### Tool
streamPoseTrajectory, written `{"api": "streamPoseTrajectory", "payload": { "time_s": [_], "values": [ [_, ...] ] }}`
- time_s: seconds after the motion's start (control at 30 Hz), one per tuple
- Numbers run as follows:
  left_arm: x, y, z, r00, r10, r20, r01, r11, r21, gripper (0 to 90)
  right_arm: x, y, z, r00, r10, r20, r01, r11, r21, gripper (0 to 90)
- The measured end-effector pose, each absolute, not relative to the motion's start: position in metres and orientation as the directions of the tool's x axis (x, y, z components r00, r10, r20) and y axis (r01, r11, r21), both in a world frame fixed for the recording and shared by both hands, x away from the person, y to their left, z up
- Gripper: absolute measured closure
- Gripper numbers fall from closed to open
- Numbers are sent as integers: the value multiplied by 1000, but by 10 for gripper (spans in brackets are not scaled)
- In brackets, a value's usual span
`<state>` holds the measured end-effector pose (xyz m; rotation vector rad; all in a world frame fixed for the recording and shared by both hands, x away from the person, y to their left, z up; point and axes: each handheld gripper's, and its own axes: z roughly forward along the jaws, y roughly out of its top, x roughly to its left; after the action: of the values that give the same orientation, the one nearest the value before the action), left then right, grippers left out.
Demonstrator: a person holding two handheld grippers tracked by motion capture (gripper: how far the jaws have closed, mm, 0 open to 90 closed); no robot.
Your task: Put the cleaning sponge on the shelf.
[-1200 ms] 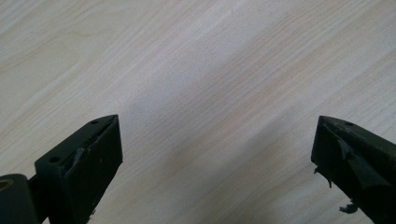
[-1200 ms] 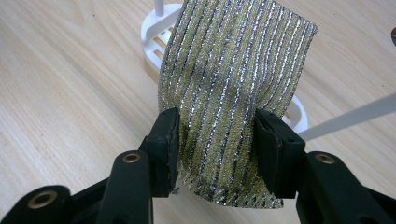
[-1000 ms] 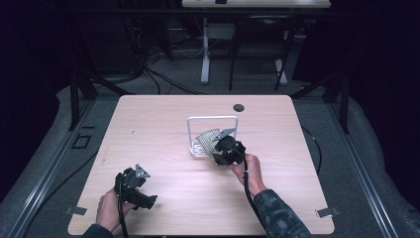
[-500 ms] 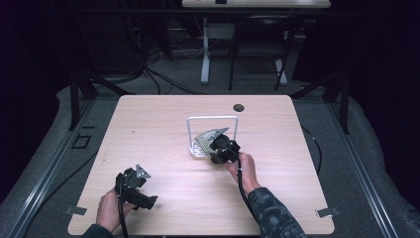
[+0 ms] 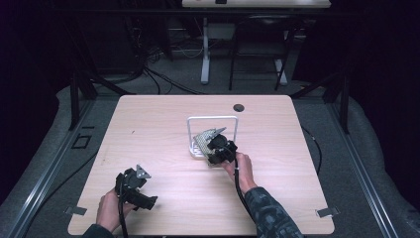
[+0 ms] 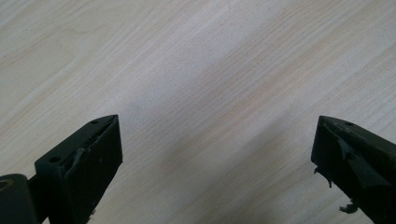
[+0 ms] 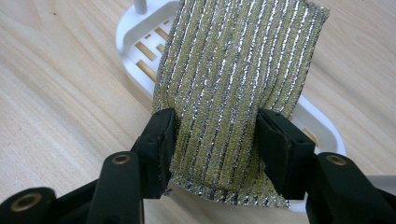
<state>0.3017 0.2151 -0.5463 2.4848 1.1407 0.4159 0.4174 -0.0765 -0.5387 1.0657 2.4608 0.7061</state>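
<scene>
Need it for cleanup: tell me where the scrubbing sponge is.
The sponge sits between the right gripper's jaws, over the white rack, right of table centre in the high view.

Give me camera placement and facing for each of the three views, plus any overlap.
High view: fixed above the person's side, facing forward and down on the table; shows both hands, left gripper, right gripper.
Left gripper view: rides the left gripper, aimed at bare tabletop; jaws wide apart.
Right gripper view: rides the right gripper, aimed at a sponge over a white holder; jaws clamp the sponge.
Shared: high and right gripper views both show sponge and holder.
</scene>
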Motion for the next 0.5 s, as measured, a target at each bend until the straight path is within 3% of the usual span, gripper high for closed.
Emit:
{"api": "streamPoseTrajectory", "payload": {
  "time_s": [0.5],
  "values": [
    [301,215,-545,628,770,117,658,-605,449,12,407,-80,-525,-654,747,-120,540,572,617,298]
  ]
}}
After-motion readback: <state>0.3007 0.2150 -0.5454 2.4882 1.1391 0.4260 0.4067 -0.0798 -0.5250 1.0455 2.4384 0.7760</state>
